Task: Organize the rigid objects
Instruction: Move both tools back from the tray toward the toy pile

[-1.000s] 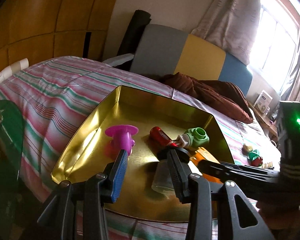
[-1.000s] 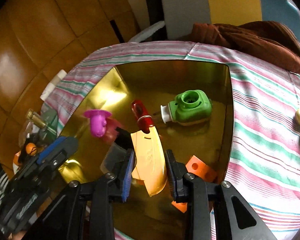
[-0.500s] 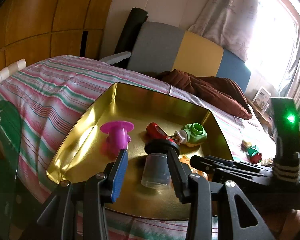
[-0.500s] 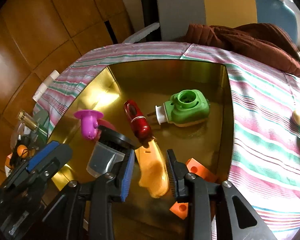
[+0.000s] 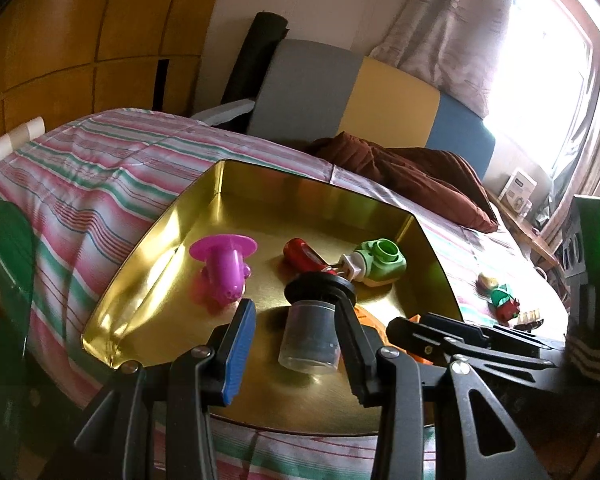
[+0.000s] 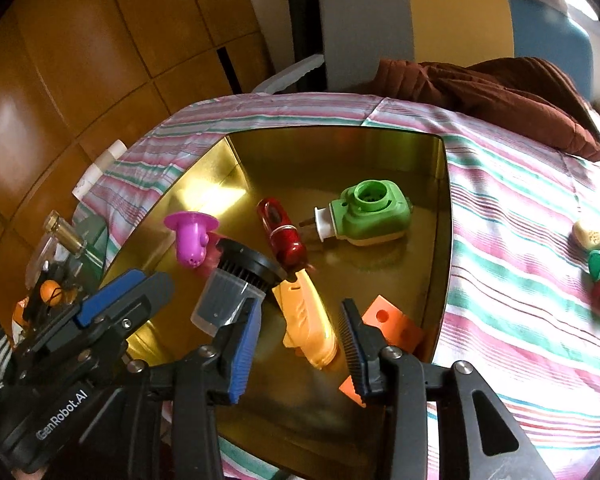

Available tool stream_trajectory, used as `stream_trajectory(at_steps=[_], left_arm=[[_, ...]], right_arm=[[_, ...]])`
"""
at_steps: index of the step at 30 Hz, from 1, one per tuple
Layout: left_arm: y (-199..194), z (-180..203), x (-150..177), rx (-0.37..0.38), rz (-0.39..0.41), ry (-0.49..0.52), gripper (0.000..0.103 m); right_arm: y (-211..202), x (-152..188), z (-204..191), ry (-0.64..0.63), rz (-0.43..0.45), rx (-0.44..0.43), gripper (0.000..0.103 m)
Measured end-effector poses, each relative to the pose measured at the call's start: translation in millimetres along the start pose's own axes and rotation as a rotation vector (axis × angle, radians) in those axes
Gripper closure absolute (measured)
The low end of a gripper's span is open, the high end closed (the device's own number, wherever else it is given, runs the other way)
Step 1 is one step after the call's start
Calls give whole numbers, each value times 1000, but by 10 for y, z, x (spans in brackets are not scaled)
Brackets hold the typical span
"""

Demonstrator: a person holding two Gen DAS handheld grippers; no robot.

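A shallow gold metal tray (image 6: 446,240) sits on a bed with a striped pink, green and white cover (image 6: 520,240); every place below is given relative to this tray.

Inside the tray, toward its far side, lie a green plug-in device (image 6: 370,214), a red handle (image 6: 280,234) and a magenta plastic piece (image 6: 190,240) standing on its wide cap. Near the front lies a yellow toy knife (image 6: 308,320), its blade joined to the red handle. An orange block with holes (image 6: 392,326) rests in the front right corner. Outside the tray, to its right on the cover, sit a few small toys (image 6: 598,264).

The right gripper (image 6: 300,340) hangs over the front of the tray. Its fingers are spreading apart, with the knife blade lying between them and no pad pressing on it, so the knife appears to be just let go.

The left gripper (image 5: 296,338) is at the tray's front left. One finger touches a clear cup with a black lid (image 5: 312,324), tilted above the tray floor. Whether the blue pad on the other side presses the cup cannot be told.

Risks, as a judgement: the cup may slip and fall onto the magenta piece or the knife if the hold is one-sided. The right fingers could drag the knife as they lift away.
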State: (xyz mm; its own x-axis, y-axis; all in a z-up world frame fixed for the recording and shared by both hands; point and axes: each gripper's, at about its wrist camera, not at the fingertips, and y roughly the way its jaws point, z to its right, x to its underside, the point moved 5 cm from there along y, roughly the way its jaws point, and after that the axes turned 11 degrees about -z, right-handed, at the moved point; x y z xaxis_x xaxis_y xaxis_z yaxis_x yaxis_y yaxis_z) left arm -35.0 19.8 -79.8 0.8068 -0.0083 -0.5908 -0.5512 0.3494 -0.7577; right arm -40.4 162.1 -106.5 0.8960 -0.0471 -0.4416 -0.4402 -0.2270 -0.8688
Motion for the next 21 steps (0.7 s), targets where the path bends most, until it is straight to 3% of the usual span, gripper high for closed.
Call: stream_trajectory(at_steps=[11, 21], left_arm=[[6, 60, 16, 12, -5, 16, 62], [6, 284, 89, 24, -4, 104, 62]], right_arm=[[-131, 53, 50, 11, 19, 26, 62], [-497, 210, 577, 59, 37, 108, 53]])
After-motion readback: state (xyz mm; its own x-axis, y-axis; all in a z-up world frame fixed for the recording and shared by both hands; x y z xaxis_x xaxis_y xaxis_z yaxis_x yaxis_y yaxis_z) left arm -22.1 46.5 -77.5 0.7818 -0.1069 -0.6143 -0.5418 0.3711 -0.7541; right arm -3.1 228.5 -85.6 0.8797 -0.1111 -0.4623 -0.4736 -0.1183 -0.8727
